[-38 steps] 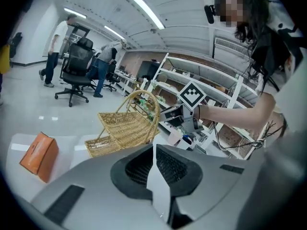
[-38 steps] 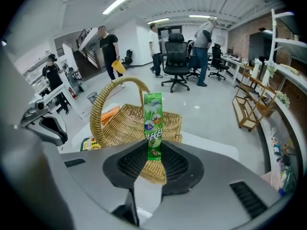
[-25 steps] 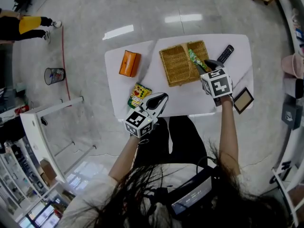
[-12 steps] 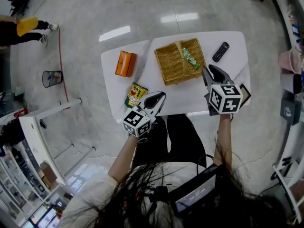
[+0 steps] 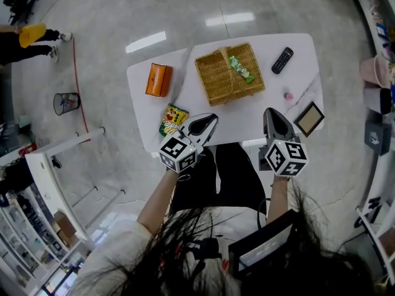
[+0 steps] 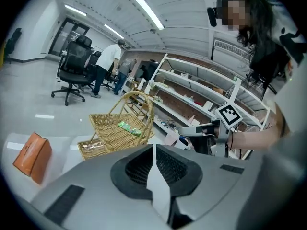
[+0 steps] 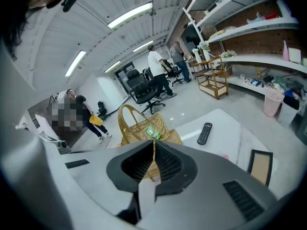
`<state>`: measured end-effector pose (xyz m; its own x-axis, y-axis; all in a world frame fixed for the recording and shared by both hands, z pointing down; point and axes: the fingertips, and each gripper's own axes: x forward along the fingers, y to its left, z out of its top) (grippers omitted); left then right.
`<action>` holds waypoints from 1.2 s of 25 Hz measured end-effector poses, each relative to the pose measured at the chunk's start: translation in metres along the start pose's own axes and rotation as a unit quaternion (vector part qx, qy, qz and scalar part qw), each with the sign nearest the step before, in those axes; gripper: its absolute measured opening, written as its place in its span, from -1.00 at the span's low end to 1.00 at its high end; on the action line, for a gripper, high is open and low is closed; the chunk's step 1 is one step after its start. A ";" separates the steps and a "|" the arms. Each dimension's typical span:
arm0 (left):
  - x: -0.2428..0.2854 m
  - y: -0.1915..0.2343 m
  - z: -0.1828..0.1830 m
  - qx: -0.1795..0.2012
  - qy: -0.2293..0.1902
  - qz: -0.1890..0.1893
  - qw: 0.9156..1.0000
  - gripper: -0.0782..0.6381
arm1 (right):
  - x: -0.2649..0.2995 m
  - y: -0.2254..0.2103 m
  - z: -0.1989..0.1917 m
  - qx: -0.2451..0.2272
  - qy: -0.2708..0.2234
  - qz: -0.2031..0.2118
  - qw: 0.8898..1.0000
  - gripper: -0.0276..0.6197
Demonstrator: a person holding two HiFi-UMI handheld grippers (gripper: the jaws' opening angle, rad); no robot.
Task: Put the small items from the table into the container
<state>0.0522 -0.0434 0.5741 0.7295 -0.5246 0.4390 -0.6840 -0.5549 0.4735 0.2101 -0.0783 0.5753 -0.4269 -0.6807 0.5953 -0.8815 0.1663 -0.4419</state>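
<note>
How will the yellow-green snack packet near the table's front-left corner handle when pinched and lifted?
The snack packet looks like a flat, creased film bag, so it is probably light and floppy, sagging from wherever it is pinched. Its smooth printed skin may slip between pads. Lying flat on the table, it should slide rather than roll.

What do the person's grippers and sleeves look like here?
Both the left gripper and right gripper are grey tapered shells with black ribbed pads. Each carries a white cube with black square markers: left cube, right cube. The left arm wears a pale sleeve.
</note>
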 end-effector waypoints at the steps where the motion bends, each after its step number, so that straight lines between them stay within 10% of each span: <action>1: 0.002 -0.001 0.000 0.004 0.004 -0.002 1.000 -0.74 | -0.002 -0.001 -0.004 0.006 0.000 0.000 1.000 -0.84; 20: 0.031 -0.031 -0.002 0.059 0.043 -0.065 0.995 -0.76 | -0.005 -0.016 -0.030 0.037 0.006 -0.022 0.999 -0.85; 30: 0.042 -0.032 -0.007 0.054 0.058 -0.070 0.994 -0.76 | 0.025 -0.109 -0.048 0.049 0.033 -0.091 0.994 -0.85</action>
<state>0.1050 -0.0432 0.5822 0.8092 -0.3624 0.4625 -0.5674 -0.6864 0.4549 0.2855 -0.0794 0.6704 -0.2765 -0.6441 0.7132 -0.9231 -0.0283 -0.3834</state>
